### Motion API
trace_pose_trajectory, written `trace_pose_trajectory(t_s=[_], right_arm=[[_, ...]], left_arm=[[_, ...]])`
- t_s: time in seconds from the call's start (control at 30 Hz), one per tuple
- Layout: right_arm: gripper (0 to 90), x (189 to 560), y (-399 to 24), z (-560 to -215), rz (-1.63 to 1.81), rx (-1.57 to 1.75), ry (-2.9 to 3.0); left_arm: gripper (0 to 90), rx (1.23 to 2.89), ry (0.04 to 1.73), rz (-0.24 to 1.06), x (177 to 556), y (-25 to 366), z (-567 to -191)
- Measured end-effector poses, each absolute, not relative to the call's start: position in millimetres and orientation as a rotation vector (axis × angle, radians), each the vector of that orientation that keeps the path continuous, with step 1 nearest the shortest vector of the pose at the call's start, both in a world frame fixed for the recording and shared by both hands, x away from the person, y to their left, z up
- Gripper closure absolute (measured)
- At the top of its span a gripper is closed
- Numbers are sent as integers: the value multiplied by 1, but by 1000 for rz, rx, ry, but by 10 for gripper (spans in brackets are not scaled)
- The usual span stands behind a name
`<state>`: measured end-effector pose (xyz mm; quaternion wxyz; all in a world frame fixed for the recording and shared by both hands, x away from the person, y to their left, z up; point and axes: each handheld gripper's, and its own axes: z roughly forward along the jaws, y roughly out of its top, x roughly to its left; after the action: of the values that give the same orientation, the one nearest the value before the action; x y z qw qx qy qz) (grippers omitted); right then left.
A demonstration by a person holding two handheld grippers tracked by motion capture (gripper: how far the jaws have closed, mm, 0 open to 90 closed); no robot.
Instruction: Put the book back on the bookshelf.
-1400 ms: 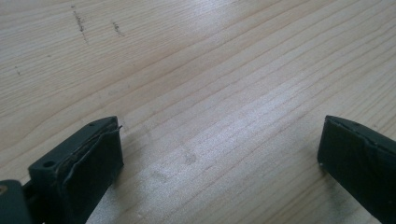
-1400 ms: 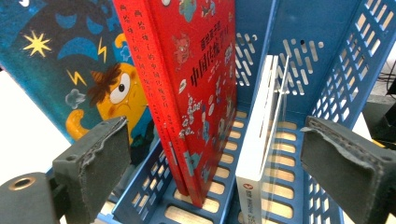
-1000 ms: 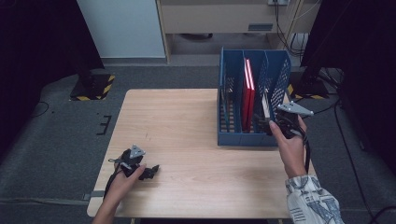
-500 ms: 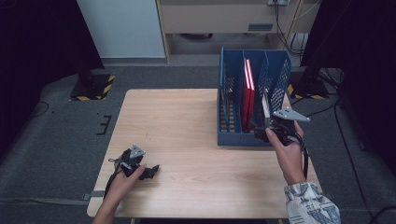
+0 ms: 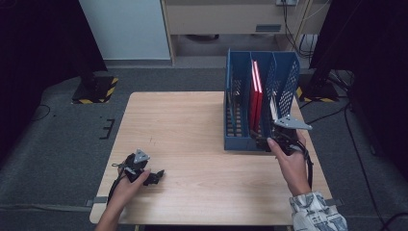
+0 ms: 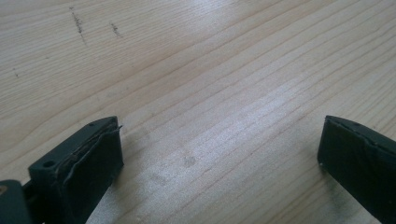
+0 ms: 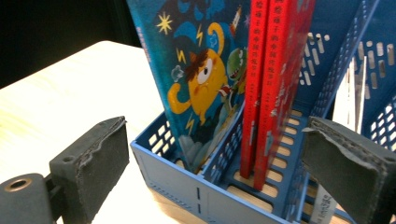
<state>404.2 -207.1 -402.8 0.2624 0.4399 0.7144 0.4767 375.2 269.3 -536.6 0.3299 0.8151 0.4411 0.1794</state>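
Left gripper [image 6: 219, 154] hovered low over the wooden table [image 6: 210, 70], jaws spread wide, nothing between them.

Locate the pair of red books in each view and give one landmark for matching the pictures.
High view: the red books stand upright in the middle slot of the blue file rack, upper right of centre, just beyond the right tool.
Right gripper view: the red books rise at top centre-right, between the open jaws.
Left gripper view: bare wooden table between open jaws; no books here.
Shared landmark: the blue file rack.
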Motion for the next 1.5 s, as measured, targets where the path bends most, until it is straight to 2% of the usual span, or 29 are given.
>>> trace_pose_trajectory(t_s=[1.5], right_arm=[[72, 401, -137, -425, 1331, 1078, 2106]], left_arm=[[0, 2135, 1149, 468, 375, 269, -537]])
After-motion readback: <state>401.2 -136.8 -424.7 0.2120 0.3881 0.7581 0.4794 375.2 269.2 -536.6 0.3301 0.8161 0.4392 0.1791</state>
